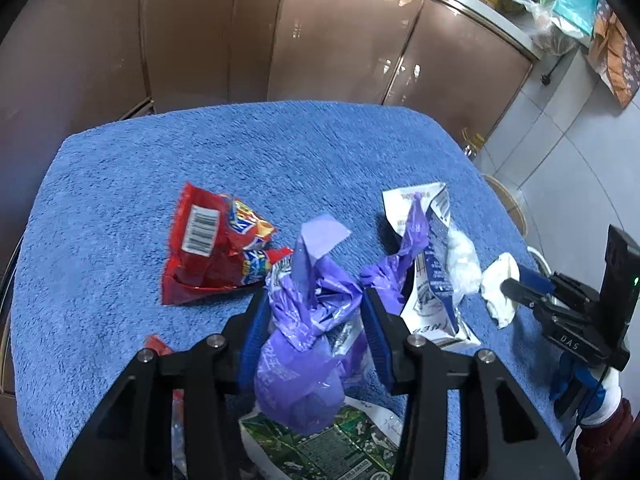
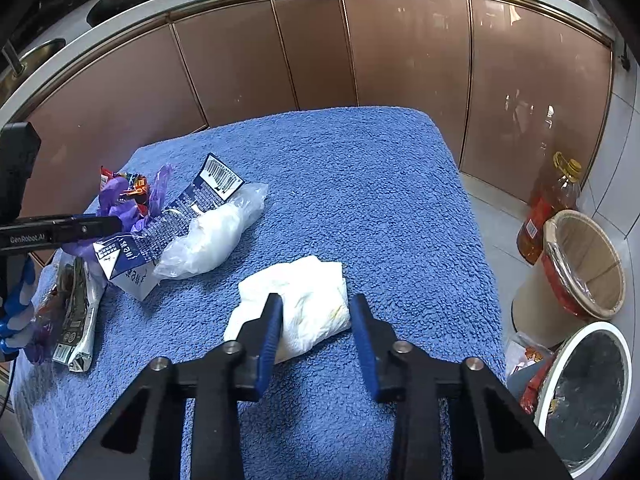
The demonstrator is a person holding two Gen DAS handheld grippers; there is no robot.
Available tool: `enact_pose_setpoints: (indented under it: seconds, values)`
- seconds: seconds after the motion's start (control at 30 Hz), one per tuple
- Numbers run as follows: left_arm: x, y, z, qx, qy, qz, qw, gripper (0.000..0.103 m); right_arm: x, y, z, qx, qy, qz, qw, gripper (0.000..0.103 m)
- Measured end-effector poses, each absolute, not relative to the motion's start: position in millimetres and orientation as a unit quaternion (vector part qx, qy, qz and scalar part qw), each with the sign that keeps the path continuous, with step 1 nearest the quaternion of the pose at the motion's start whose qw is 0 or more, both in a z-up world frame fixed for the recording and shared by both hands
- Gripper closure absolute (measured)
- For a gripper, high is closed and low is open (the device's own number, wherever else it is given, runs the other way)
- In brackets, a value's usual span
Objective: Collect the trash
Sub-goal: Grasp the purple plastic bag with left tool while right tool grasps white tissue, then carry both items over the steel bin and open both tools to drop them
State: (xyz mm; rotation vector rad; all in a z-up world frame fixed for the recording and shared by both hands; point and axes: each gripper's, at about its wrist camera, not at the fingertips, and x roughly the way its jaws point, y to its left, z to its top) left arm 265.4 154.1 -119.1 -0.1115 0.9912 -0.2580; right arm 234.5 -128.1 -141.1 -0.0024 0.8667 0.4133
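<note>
On a blue towel (image 1: pixel 160 160) lies scattered trash. My left gripper (image 1: pixel 314 292) is shut on a crumpled purple plastic bag (image 1: pixel 304 368), which fills the gap between its blue pads. A red snack wrapper (image 1: pixel 212 252) lies to its left and a flattened blue-and-white milk carton (image 1: pixel 434 280) to its right. A green-and-white packet (image 1: pixel 320 444) sits beneath the bag. In the right wrist view, my right gripper (image 2: pixel 316 298) is shut on a white tissue wad (image 2: pixel 312 280) resting on the towel. A clear plastic bag (image 2: pixel 212 236) lies beside the carton (image 2: pixel 160 236).
Brown cabinet doors (image 2: pixel 312 60) stand behind the towel-covered surface. On the floor to the right are a tan lined basket (image 2: pixel 588 264), a white-rimmed bin (image 2: pixel 588 396) and a bottle of oil (image 2: pixel 552 208). The towel's far half (image 2: pixel 360 160) holds nothing.
</note>
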Motion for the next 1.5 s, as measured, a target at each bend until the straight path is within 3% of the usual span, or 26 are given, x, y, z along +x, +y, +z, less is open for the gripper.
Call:
enact_pose_setpoints:
  seconds: [0.2, 0.97, 1.5]
  values:
    - [254.0, 161.8, -103.2, -0.062, 0.46, -0.115, 0.878, 0.06, 223.9, -124.7, -133.8, -0.017, 0.394, 0.202, 0.897, 0.079]
    - [134.2, 149.0, 2.2, -0.054, 0.37, -0.126, 0.919, 0.06, 102.7, -140.6, -44.7, 0.005, 0.3, 0.228, 0.926, 0.079]
    - [112.9, 44.8, 25.6, -0.026, 0.351, -0.214, 0.911, 0.06, 52.3, -202.4, -16.8, 0.04, 0.257, 0.163, 0.952, 0.079]
